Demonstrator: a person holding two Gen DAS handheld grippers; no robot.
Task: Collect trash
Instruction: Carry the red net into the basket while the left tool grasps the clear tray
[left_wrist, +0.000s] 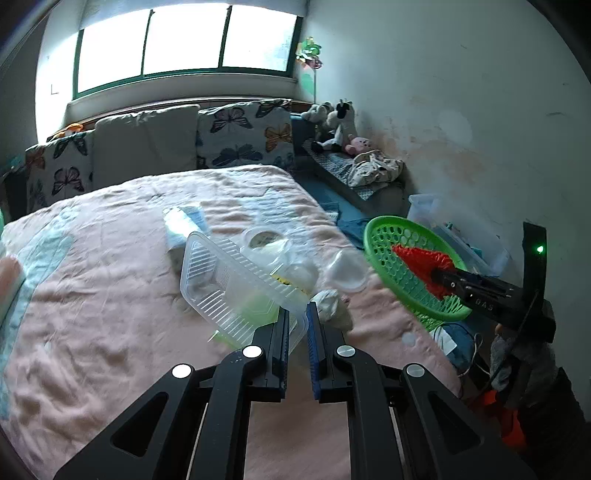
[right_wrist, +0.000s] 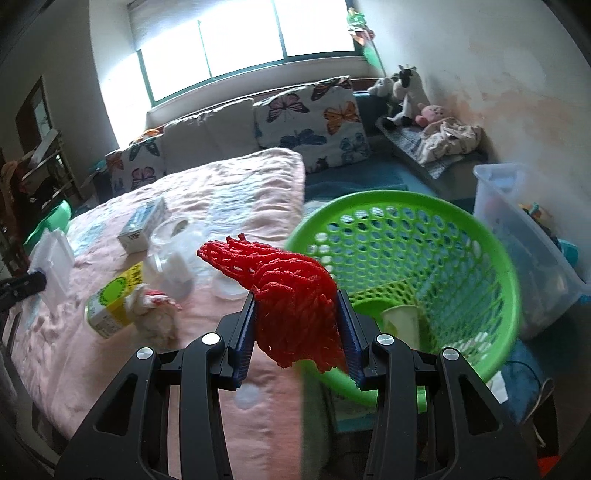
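Observation:
My left gripper (left_wrist: 297, 312) is shut on the rim of a clear plastic tray (left_wrist: 229, 284) and holds it above the pink bed; it also shows in the right wrist view (right_wrist: 53, 258). My right gripper (right_wrist: 297, 295) is shut on a red mesh net (right_wrist: 288, 291) next to the rim of a green basket (right_wrist: 491, 258); the net shows in the left wrist view (left_wrist: 421, 260) in front of the basket (left_wrist: 384, 236). On the bed lie a crumpled tissue (right_wrist: 151, 314), a yellow-green carton (right_wrist: 110, 302), a white-blue carton (right_wrist: 142, 223) and clear plastic cups (left_wrist: 306, 273).
A paper cup (right_wrist: 402, 319) lies inside the basket. A clear storage bin (right_wrist: 524, 236) stands to the right by the wall. Butterfly cushions (right_wrist: 314, 122) line the bed's far end. Plush toys (right_wrist: 406, 96) and cloth sit on a side bench.

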